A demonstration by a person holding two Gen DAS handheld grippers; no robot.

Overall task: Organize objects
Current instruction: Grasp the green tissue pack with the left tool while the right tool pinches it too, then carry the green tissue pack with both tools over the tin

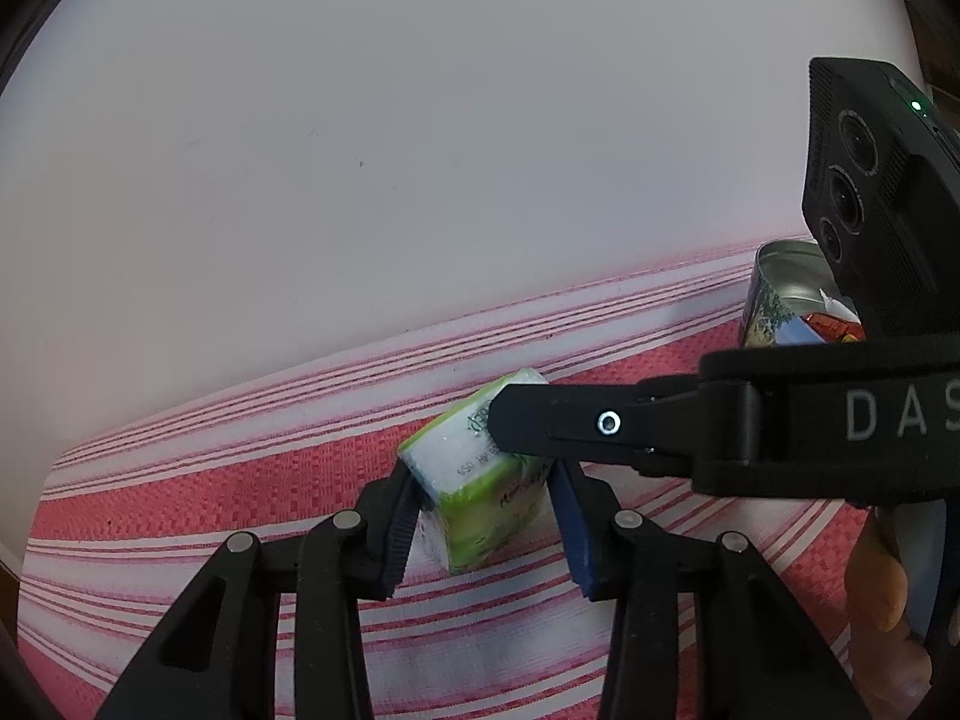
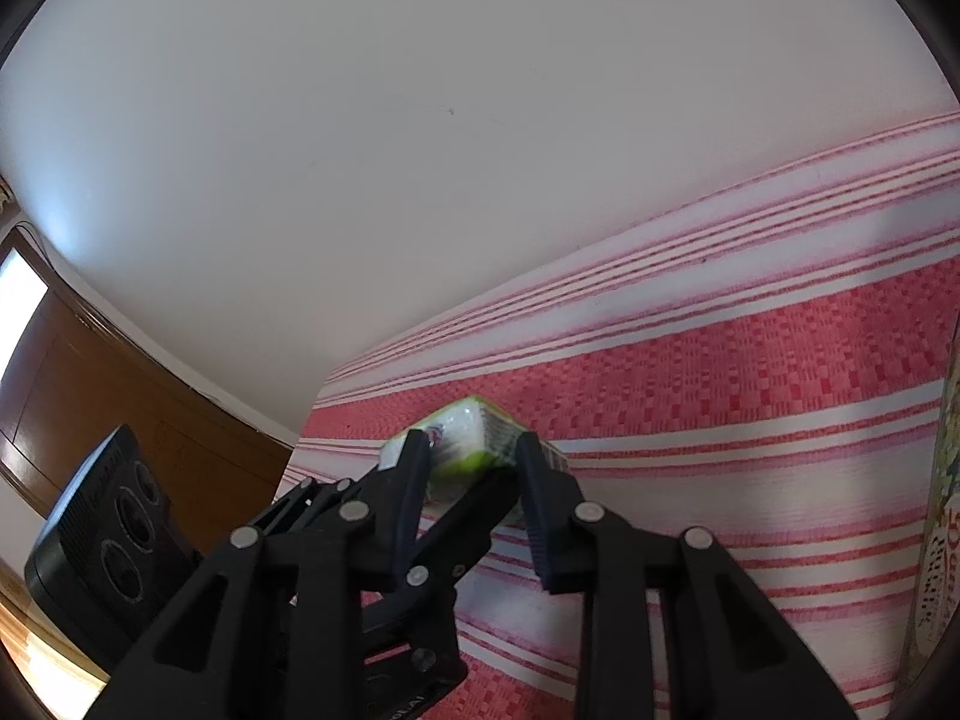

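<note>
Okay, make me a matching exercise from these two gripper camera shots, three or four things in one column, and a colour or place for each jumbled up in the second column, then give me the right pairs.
Things:
1. tissue pack
2. tin
3. tablecloth
4. wall

Descriptions:
A. plain white, behind the table
B. red and white stripes
C. green and white, between the fingers of the left gripper
D. open metal container at the right edge of the left wrist view

Pairs: 1-C, 2-D, 3-B, 4-A
</note>
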